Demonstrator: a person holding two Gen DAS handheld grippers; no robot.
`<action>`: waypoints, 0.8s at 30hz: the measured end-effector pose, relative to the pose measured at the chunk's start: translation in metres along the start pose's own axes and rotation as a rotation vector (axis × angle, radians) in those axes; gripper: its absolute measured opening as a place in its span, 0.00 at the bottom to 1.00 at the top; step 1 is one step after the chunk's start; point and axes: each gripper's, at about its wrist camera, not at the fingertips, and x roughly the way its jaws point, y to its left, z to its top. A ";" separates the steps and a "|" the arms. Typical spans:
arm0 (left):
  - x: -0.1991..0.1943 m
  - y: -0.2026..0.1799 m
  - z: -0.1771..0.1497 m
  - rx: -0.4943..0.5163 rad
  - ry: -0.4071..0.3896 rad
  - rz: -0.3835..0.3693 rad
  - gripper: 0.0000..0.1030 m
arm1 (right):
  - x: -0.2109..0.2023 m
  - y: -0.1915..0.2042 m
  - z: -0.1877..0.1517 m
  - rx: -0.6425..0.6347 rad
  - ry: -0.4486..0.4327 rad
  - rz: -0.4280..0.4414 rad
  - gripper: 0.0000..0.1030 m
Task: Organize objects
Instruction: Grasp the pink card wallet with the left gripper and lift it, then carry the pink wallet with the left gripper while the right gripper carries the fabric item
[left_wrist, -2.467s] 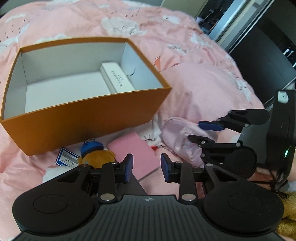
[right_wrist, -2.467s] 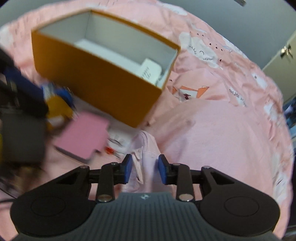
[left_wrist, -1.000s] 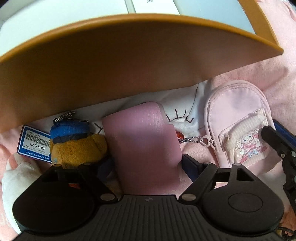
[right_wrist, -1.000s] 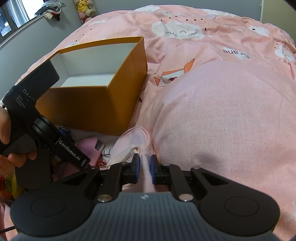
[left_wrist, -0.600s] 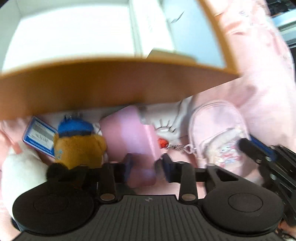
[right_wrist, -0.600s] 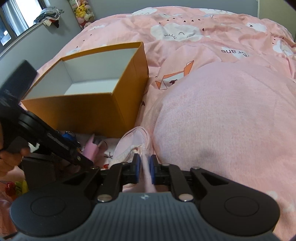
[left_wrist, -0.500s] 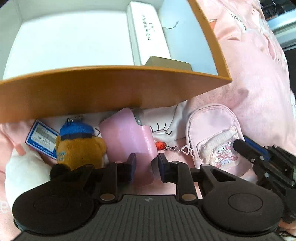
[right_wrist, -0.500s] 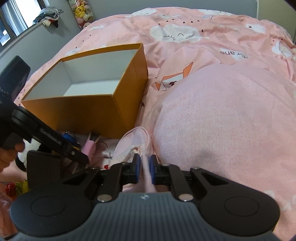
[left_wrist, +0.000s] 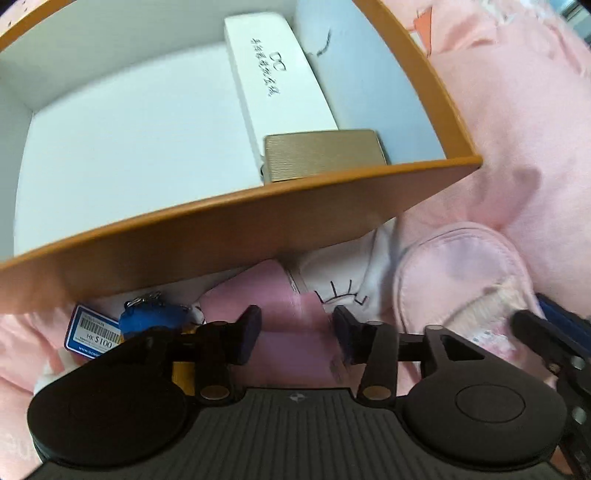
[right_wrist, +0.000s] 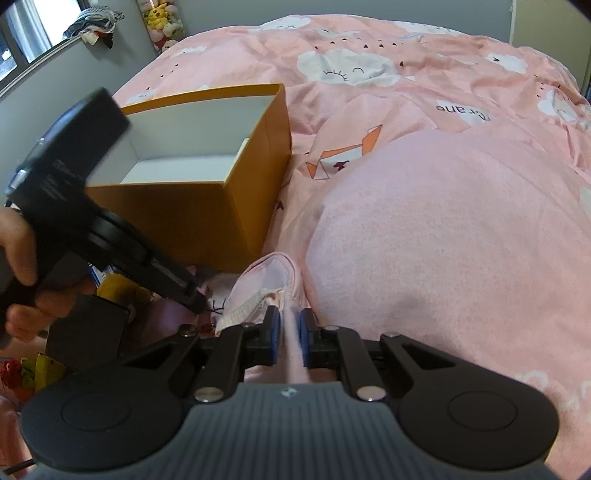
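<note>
On the pink bed (right_wrist: 443, 229), the orange box (left_wrist: 229, 218) holds two cases, while the left gripper (left_wrist: 293, 332), jaws just opening, straddles the pink wallet (left_wrist: 280, 314) unpressed and the right gripper (right_wrist: 286, 338) pinches the pink pouch (right_wrist: 266, 284).

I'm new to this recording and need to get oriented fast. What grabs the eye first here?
The big orange box on the pink bedding, open, with a white case and a gold-brown flat piece inside. In front of it lies a pink wallet, under the left gripper, whose jaws have just been opening. The right gripper pinches the small pink backpack.
</note>
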 end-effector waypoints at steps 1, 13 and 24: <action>0.002 -0.004 0.000 0.007 0.003 0.031 0.59 | 0.000 -0.003 0.000 0.010 -0.001 0.002 0.12; 0.016 -0.020 -0.016 0.109 0.023 0.209 0.62 | 0.007 -0.016 -0.008 0.053 -0.007 0.020 0.12; -0.052 0.023 -0.034 0.050 -0.076 -0.055 0.27 | -0.007 -0.009 -0.006 0.061 -0.028 0.029 0.11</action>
